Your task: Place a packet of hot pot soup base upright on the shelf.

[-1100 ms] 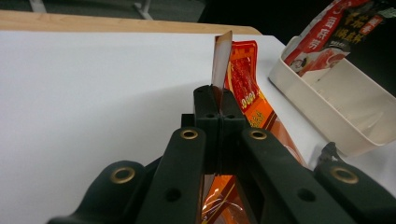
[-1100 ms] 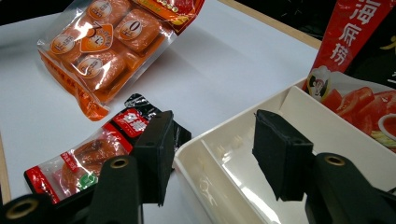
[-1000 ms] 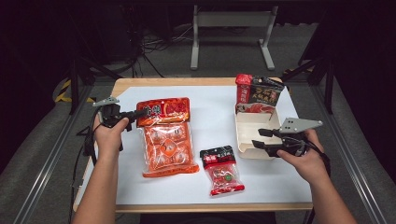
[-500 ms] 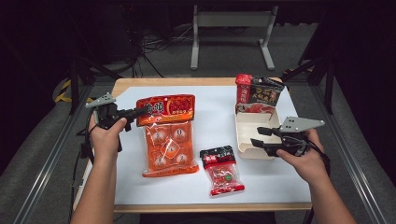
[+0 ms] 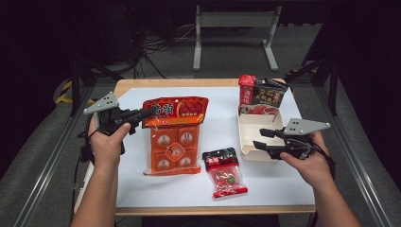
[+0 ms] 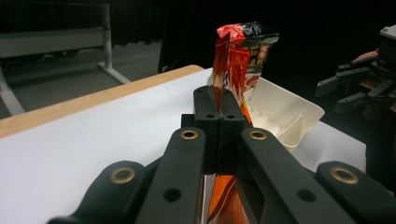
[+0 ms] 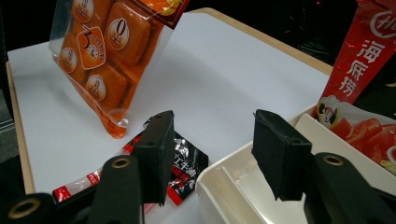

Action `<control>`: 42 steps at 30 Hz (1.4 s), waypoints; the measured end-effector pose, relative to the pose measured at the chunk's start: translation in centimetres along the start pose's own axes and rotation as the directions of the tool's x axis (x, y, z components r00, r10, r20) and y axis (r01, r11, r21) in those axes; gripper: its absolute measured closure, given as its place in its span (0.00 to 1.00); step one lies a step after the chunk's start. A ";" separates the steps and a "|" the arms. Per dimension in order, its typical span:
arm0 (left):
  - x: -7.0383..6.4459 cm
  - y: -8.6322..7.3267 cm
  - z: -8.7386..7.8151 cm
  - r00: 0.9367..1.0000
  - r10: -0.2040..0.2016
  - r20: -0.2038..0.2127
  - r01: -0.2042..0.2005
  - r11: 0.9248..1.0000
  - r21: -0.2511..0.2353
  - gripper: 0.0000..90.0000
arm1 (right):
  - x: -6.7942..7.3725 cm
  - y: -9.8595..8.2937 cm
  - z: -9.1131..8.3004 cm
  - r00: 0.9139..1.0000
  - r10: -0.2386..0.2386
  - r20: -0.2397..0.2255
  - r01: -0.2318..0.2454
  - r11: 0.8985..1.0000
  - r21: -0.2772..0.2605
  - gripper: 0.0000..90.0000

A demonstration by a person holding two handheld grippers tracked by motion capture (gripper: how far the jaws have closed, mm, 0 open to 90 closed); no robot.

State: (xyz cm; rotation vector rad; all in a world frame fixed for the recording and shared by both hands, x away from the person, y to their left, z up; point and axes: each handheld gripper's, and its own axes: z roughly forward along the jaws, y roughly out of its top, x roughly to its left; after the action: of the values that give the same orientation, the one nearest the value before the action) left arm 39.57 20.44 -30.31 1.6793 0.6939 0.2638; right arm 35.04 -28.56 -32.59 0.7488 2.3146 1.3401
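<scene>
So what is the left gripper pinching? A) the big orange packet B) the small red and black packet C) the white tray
A: the left gripper has its jaws shut on the top edge of the big orange packet, tilting it up off the table.

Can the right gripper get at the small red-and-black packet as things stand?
Probably yes. The right gripper has open jaws, holding nothing, and the small packet lies flat just beyond the white tray corner, nothing on it.

Grey carpeted floor (image 5: 227,56); grey metal stand (image 5: 234,21); cables (image 5: 156,45) strewn; dark surroundings; wooden-edged white table (image 5: 222,127).
</scene>
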 end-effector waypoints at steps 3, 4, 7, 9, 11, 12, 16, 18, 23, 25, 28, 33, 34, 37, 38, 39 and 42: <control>-0.4 0.4 -0.3 1.000 0.018 0.013 -0.017 1.000 -0.011 1.00 | 0.2 0.1 0.0 1.000 -0.004 -0.003 0.004 1.000 -0.002 0.55; -0.6 0.4 -0.4 1.000 0.019 0.015 -0.018 1.000 -0.015 1.00 | 0.2 0.2 0.0 1.000 -0.009 -0.003 0.009 1.000 -0.004 0.55; -1.0 0.7 -0.7 0.999 0.033 0.019 -0.033 0.999 -0.028 1.00 | 0.3 0.2 0.0 1.000 -0.007 -0.003 0.007 1.000 -0.003 0.56; -1.2 0.8 -0.7 0.999 0.036 0.022 -0.036 0.999 -0.031 1.00 | 0.4 0.3 0.1 1.000 -0.010 -0.006 0.010 1.000 -0.004 0.56; -1.7 1.1 -0.9 0.999 0.047 0.027 -0.046 0.998 -0.040 1.00 | 0.5 0.3 0.3 1.000 -0.011 -0.010 0.011 1.000 -0.004 0.56; -1.7 1.1 -0.9 0.999 0.047 0.027 -0.046 0.998 -0.040 1.00 | 0.5 0.3 0.3 1.000 -0.011 -0.010 0.011 1.000 -0.004 0.56; -2.7 1.5 -1.1 0.996 0.073 0.044 -0.070 0.996 -0.056 1.00 | 0.8 0.7 0.7 1.000 -0.019 -0.024 0.019 1.000 -0.013 0.56; -2.9 1.6 -1.1 0.996 0.077 0.048 -0.074 0.996 -0.058 1.00 | 1.0 0.9 0.9 0.999 -0.022 -0.032 0.021 1.000 -0.016 0.56; -3.9 2.0 -1.2 0.993 0.107 0.057 -0.102 0.992 -0.078 1.00 | 1.3 1.4 1.3 0.998 -0.030 -0.050 0.029 0.999 -0.024 0.56; -4.1 2.1 -1.2 0.993 0.109 0.054 -0.104 0.991 -0.082 1.00 | 1.4 1.5 1.4 0.998 -0.031 -0.059 0.029 0.999 -0.032 0.56; -4.3 2.3 -1.1 0.994 0.100 0.045 -0.095 0.991 -0.091 1.00 | 1.5 1.7 1.7 0.997 -0.033 -0.067 0.031 0.999 -0.041 0.56; -4.5 2.5 -0.9 0.994 0.097 0.048 -0.092 0.990 -0.107 1.00 | 1.5 2.0 2.1 0.997 -0.029 -0.074 0.025 0.998 -0.055 0.52; -4.6 2.6 -0.9 0.994 0.099 0.051 -0.093 0.990 -0.110 1.00 | 1.6 2.1 2.2 0.997 -0.029 -0.078 0.024 0.998 -0.064 0.50; -4.9 2.7 -0.6 0.992 0.102 0.070 -0.093 0.989 -0.113 1.00 | 1.8 2.5 2.8 0.997 -0.044 -0.071 0.039 0.996 -0.075 0.44; -5.0 2.7 -0.5 0.992 0.102 0.076 -0.093 0.989 -0.112 1.00 | 1.9 2.6 2.9 0.996 -0.046 -0.075 0.041 0.996 -0.078 0.43; -5.0 2.7 -0.5 0.992 0.102 0.076 -0.093 0.989 -0.112 1.00 | 2.0 2.7 3.1 0.996 -0.047 -0.080 0.040 0.996 -0.082 0.42; -5.5 2.8 -0.1 0.987 0.103 0.124 -0.089 0.990 -0.112 1.00 | 2.2 3.0 3.7 0.995 -0.048 -0.087 0.040 0.995 -0.089 0.38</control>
State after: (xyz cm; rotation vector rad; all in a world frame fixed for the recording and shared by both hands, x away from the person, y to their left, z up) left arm 35.98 17.19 -26.54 1.6149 0.4945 0.2528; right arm 36.10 -23.52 -31.85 0.6194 2.3089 1.4725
